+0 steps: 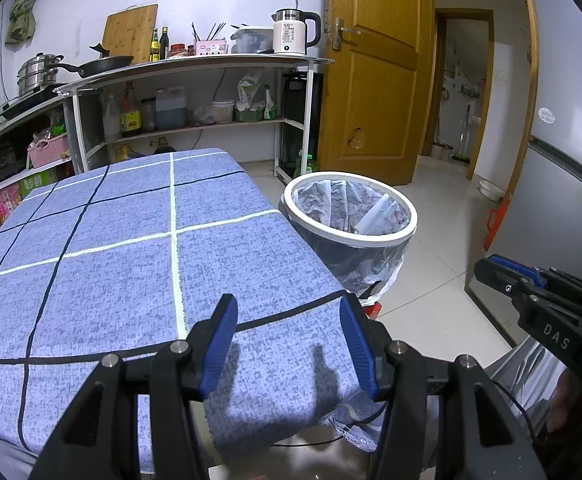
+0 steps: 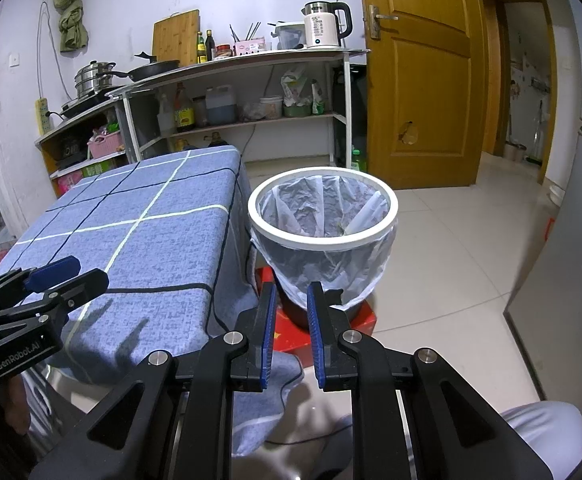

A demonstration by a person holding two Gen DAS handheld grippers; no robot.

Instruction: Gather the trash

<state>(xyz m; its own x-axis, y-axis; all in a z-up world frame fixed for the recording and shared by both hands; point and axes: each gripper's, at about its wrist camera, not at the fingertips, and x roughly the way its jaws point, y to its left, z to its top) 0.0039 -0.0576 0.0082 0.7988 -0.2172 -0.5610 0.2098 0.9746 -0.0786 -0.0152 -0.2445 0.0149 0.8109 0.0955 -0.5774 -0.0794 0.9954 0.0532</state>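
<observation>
A trash bin (image 1: pixel 351 216) with a white rim and a clear bag liner stands on a red box right of the table; it also shows in the right wrist view (image 2: pixel 323 220). Some trash, including a pale paper piece (image 2: pixel 365 212), lies inside it. My left gripper (image 1: pixel 289 308) is open and empty, low over the near right corner of the blue checked tablecloth (image 1: pixel 131 264). My right gripper (image 2: pixel 291 294) is open with a narrow gap and empty, in front of the bin's lower wall. No loose trash shows on the tablecloth (image 2: pixel 151 232).
A metal shelf unit (image 1: pixel 195 92) with bottles, pans and a kettle (image 1: pixel 293 32) stands behind the table. A wooden door (image 1: pixel 375 76) is behind the bin. A grey fridge (image 2: pixel 571 240) stands at the right. White tiled floor (image 2: pixel 451 248) lies beyond the bin.
</observation>
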